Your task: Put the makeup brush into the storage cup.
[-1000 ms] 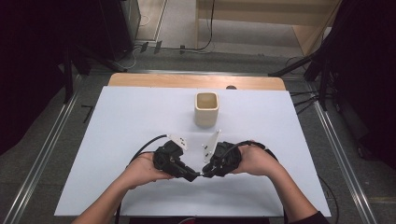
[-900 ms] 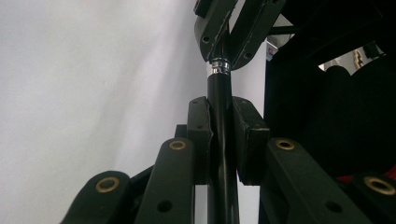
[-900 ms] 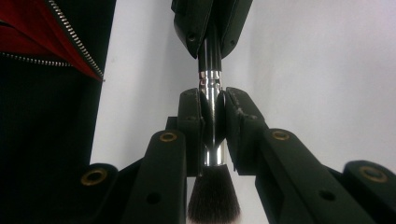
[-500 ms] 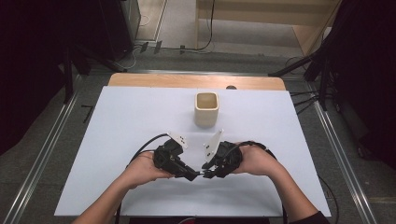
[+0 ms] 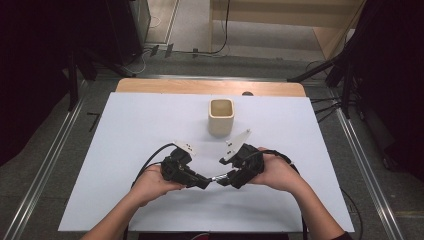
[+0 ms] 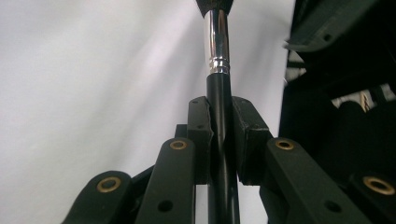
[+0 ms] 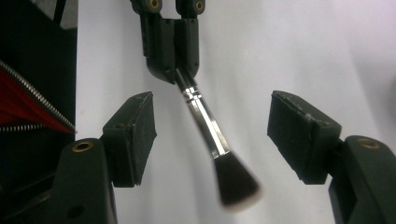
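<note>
Over the worktop (image 5: 125, 130) near edge, left gripper (image 6: 219, 135) clamps the brush (image 7: 205, 126); right gripper (image 7: 212, 135), jaws just opening wide, I back off straight to avoid the bristles.

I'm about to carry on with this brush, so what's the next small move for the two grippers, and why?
Probably draw the right gripper back from the brush. Its jaws have just been opening and now stand wide on either side of the ferrule, touching nothing, while the left gripper is shut on the black handle. With one firm grip, the left could then carry it toward the cup.
</note>
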The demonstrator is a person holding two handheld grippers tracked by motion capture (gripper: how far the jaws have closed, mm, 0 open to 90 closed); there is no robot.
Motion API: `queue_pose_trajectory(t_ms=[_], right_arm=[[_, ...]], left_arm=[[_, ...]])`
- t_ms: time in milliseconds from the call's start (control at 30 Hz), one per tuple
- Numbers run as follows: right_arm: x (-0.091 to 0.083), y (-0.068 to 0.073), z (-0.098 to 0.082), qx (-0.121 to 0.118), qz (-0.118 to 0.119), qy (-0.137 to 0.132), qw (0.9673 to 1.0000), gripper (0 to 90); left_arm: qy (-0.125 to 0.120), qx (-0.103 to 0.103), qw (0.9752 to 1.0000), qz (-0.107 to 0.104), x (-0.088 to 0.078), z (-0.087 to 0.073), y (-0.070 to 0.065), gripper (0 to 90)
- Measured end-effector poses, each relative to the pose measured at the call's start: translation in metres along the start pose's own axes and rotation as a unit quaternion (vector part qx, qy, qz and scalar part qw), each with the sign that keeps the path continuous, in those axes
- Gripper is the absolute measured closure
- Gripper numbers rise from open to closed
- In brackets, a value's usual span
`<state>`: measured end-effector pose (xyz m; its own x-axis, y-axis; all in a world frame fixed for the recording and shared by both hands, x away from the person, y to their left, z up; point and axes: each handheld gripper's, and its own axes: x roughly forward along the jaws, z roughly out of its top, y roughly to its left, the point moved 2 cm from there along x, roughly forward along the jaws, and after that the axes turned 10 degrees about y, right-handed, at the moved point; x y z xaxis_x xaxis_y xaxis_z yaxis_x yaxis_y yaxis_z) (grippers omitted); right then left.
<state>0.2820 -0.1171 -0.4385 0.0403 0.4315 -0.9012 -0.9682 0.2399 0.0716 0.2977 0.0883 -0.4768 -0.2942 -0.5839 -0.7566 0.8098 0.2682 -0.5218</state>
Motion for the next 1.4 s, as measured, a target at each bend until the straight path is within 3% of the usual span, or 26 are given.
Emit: queue_pose_trajectory(t_ms=[233, 367, 600, 867, 967, 1133, 1233, 1400], right_arm=[[-0.004, 0.005, -0.003, 0.046, -0.015, -0.024, 0.9985, 31.6], [-0.005, 0.009, -0.004, 0.059, -0.023, -0.035, 0.9974, 30.8], [-0.009, 0.016, -0.009, 0.087, -0.028, -0.055, 0.9943, 23.3], [-0.011, 0.021, -0.016, 0.138, -0.013, -0.086, 0.9866, 18.1], [-0.011, 0.025, -0.018, 0.143, -0.015, -0.091, 0.9854, 17.2], [-0.012, 0.032, -0.021, 0.165, -0.017, -0.106, 0.9805, 17.4], [-0.012, 0.035, -0.022, 0.167, -0.020, -0.115, 0.9790, 20.2], [-0.008, 0.041, -0.025, 0.178, -0.012, -0.127, 0.9757, 20.7]], left_arm=[[-0.054, -0.032, 0.9980, 0.014, -0.008, -0.004, 0.001, 79.6], [-0.065, -0.036, 0.9970, 0.022, -0.007, -0.007, -0.001, 79.5], [-0.085, -0.061, 0.9938, 0.037, -0.009, -0.012, 0.000, 79.4], [-0.118, -0.075, 0.9892, 0.044, -0.010, -0.016, -0.003, 79.4], [-0.129, -0.079, 0.9873, 0.050, -0.010, -0.017, -0.005, 79.4], [-0.143, -0.079, 0.9853, 0.048, -0.009, -0.020, -0.006, 79.4], [-0.156, -0.076, 0.9834, 0.054, -0.008, -0.021, -0.007, 79.4], [-0.185, -0.084, 0.9766, 0.069, -0.006, -0.023, -0.010, 79.4]])
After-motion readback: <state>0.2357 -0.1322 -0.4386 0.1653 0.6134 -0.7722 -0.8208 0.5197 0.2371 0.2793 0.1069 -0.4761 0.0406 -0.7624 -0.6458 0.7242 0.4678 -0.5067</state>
